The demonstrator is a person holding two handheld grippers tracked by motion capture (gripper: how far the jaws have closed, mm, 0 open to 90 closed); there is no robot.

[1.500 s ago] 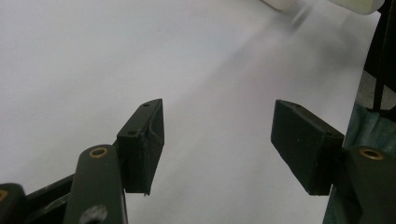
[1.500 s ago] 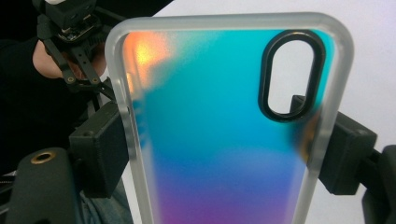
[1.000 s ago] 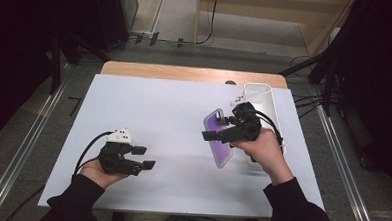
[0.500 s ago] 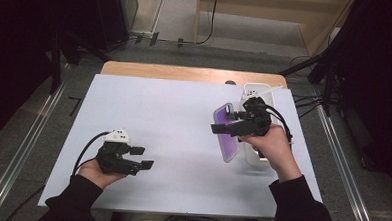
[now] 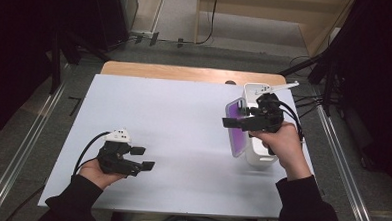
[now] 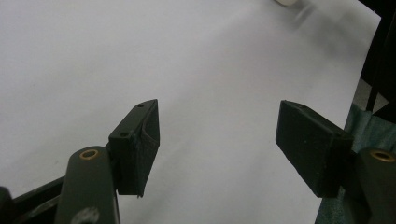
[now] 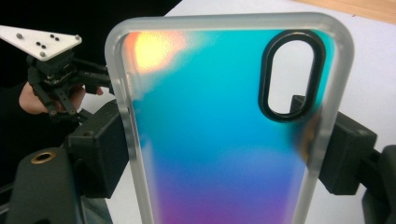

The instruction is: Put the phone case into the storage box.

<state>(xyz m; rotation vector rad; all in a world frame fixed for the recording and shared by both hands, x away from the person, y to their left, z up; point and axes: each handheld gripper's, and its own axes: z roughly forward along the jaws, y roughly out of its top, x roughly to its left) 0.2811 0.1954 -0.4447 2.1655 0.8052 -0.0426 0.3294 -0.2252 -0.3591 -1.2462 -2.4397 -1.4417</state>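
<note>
My right gripper (image 5: 232, 123) is shut on a translucent phone case (image 5: 236, 131) that looks purple from above. It holds the case upright, on edge, against the left side of a white box (image 5: 260, 156) at the table's right. In the right gripper view the case (image 7: 210, 116) glows blue to violet, with a black oval camera cut-out, and the pads (image 7: 100, 149) press on its two long edges. My left gripper (image 5: 143, 157) rests at the front left. Its jaws have just been opening, and nothing is between them (image 6: 217, 140).
A white sheet (image 5: 174, 114) covers the table, and a strip of bare wood (image 5: 185, 72) shows along the far edge. The white box has a thin white piece (image 5: 285, 86) sticking out at its far end. Black cables trail off the right edge.
My right hand has carried the phone case to the right, up to the white box, turning it more edge-on. The left hand has stayed in place.
</note>
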